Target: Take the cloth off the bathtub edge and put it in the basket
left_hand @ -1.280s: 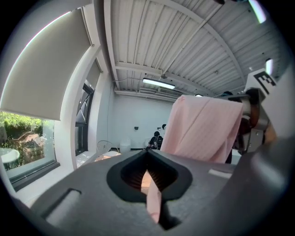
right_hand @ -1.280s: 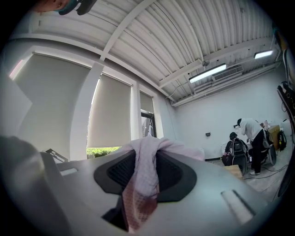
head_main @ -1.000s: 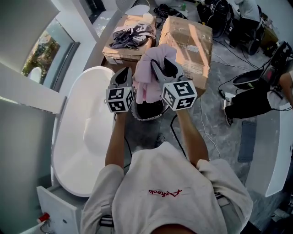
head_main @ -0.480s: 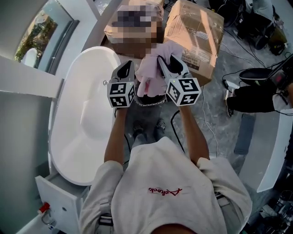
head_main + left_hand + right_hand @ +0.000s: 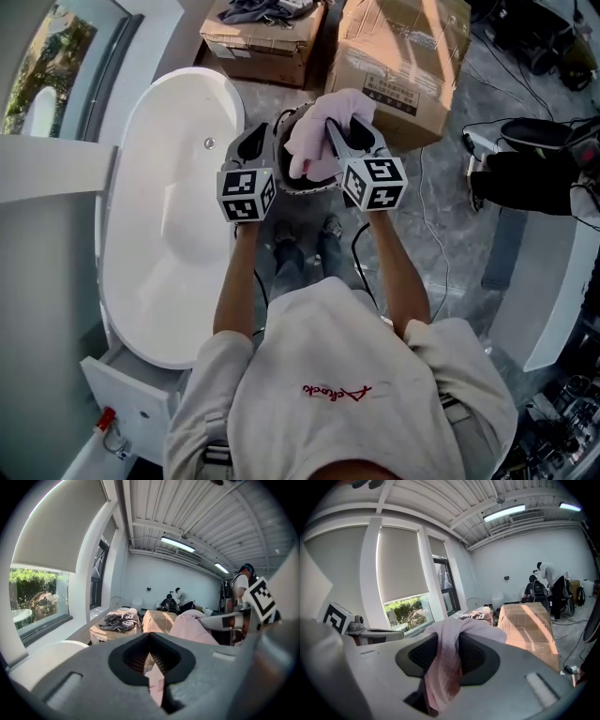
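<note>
Head view, 1 pink cloth (image 5: 314, 131) clamped in right tool (image 5: 345, 129) over 1 basket (image 5: 302, 189), left tool (image 5: 255, 137) closed

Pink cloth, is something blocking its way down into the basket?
No, nothing I can see. The pink cloth, pinched in the right gripper, hangs right over the open top of the basket, and only air lies between them.
</note>
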Available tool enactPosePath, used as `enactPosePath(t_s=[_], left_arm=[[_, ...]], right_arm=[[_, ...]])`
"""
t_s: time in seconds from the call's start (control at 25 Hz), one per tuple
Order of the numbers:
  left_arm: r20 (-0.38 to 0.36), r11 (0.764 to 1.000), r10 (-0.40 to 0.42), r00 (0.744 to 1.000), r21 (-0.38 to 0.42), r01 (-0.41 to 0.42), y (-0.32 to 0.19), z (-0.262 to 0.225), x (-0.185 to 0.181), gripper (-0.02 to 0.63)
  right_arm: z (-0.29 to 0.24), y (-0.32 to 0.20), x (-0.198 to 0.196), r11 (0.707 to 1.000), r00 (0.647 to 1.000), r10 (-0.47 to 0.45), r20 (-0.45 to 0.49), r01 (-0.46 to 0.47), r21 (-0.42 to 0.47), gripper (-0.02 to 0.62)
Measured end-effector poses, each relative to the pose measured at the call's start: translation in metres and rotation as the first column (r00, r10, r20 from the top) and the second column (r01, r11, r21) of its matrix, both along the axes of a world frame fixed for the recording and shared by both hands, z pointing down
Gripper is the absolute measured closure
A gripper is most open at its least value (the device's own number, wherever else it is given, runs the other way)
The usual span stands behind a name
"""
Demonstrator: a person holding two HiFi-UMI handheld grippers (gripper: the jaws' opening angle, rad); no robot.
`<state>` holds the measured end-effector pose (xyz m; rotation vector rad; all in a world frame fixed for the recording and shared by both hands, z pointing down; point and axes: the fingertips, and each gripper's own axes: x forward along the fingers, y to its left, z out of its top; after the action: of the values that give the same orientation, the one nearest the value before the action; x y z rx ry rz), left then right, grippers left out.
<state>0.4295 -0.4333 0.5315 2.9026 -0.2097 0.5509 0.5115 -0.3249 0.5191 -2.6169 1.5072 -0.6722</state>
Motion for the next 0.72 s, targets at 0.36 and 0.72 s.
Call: enactPosePath(t_s=[0.36, 0.72], left_arm=[[0.106, 0.996, -0.007, 0.994, -0.092, 0.017, -0.004, 0.084, 0.001, 0.606], [0.186, 0.986, -0.008, 0.983, -0.161, 0.039, 0.004, 0.151, -0.012, 0.606]], right_arm=[[0.099, -0.010, 0.006, 0.992, 0.995, -0.024, 0.097, 0.035, -0.118, 0.451], [0.210, -0.001, 0.001, 0.969, 0.972, 0.004, 0.233, 0.054, -0.243, 0.446]])
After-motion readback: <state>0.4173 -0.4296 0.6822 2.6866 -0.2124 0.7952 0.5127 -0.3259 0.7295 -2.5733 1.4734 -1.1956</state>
